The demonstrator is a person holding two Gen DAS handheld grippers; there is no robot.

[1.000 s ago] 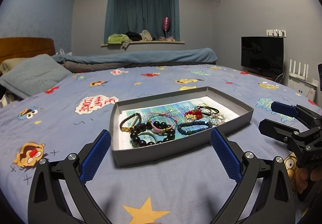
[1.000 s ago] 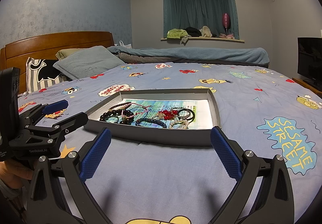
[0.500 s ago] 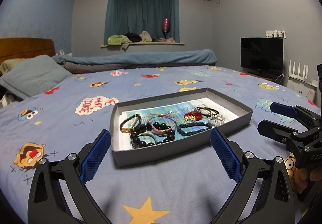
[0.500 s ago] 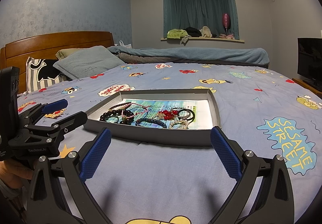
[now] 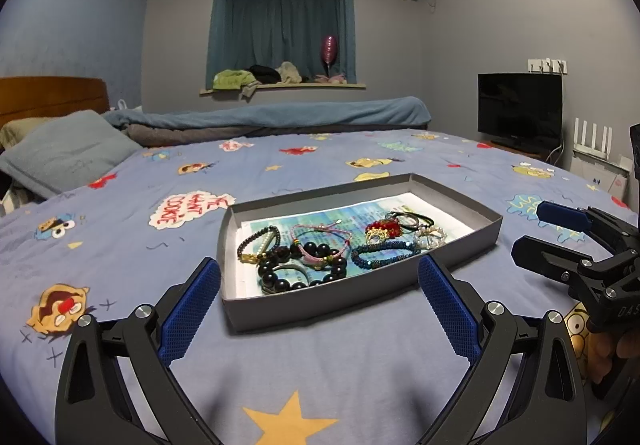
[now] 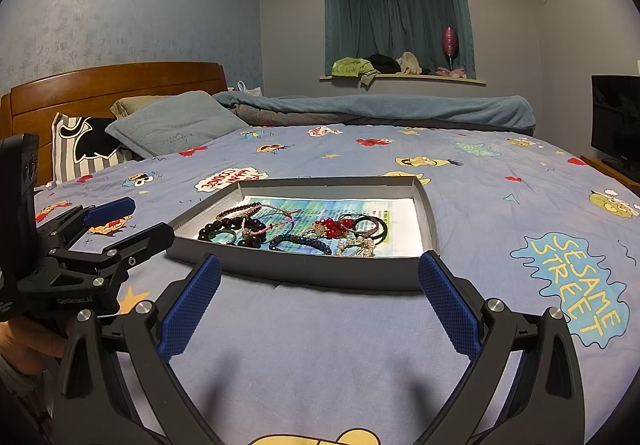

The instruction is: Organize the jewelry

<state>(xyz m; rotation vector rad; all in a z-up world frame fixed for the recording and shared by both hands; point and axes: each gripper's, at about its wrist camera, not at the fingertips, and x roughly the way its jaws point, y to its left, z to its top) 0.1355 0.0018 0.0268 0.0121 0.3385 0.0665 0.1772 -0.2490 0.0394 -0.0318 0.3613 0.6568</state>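
So the whole pile of jewelry is sitting inside one shallow grey box [image 5: 360, 297] that's lying flat on the cartoon-print bedspread [image 5: 320, 373], with a printed blue-green sheet lining the bottom, probably so the small stuff isn't sliding around or getting lost in the fabric. Both tools are hanging just short of the near wall of the box: the left gripper [image 5: 319, 307] is standing wide with nothing between its blue pads, and the right gripper [image 6: 319, 305] is looking exactly the same, spread wide and carrying nothing. I'm guessing they're being held back like that so both cameras are getting the full box in view. Counting what I can make out: one big black-bead bracelet [image 5: 298, 269], one thin dark-and-pearl strand [image 5: 258, 241], one pink cord bracelet [image 5: 320, 241], one blue beaded bracelet [image 5: 382, 255], one red-and-gold piece [image 5: 382, 229], one pearly cluster [image 5: 430, 235] and what's looking like a couple of black loops [image 5: 416, 219], though that far bunch is overlapping so I can't swear to the number. Everything's crowding the near half of the box, some pieces touching or stacked, so this could be a jumble waiting to be spread out or a batch already gathered in.
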